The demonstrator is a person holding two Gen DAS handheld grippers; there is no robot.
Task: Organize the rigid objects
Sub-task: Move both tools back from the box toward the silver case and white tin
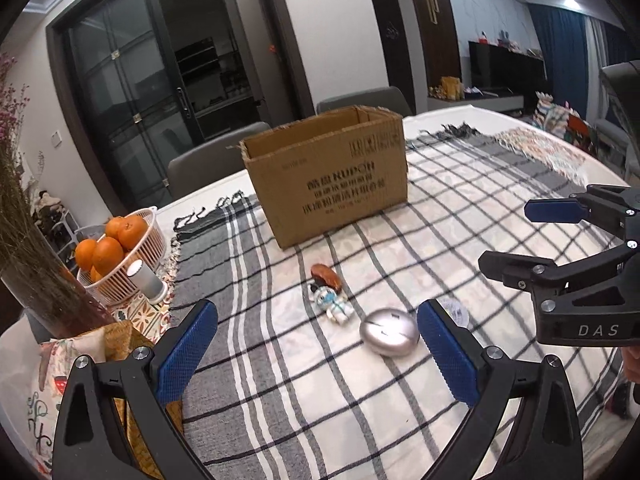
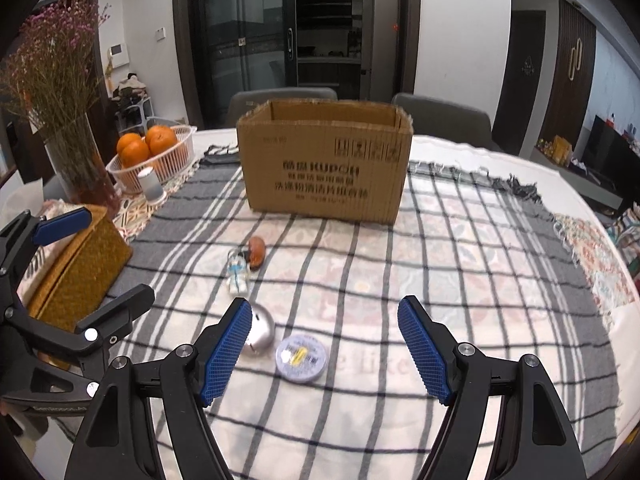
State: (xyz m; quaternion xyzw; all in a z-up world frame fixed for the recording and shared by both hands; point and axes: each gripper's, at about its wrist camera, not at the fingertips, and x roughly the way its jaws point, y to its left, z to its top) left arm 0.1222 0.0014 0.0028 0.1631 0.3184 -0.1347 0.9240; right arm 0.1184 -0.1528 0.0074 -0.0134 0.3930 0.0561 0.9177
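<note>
Both hand-held grippers, left [image 1: 318,354] and right [image 2: 324,350], hung released over the bench [image 2: 500,360], holding nothing. The figurine [image 2: 237,272], brown piece [image 2: 256,254], silver case [image 1: 389,332] and round tin [image 2: 301,358] lay near; the box [image 2: 326,168] stood far. Picking looked about to begin: probably closing on case or tin.

Both cameras ride low over the surface [image 1: 500,152], looking across it toward the cardboard box [image 1: 332,176] at upper centre. The left view looks from the left, the right from a bit further right, perhaps slightly nearer. Both share the box [image 2: 324,168] and silver case [image 1: 389,332].
</note>
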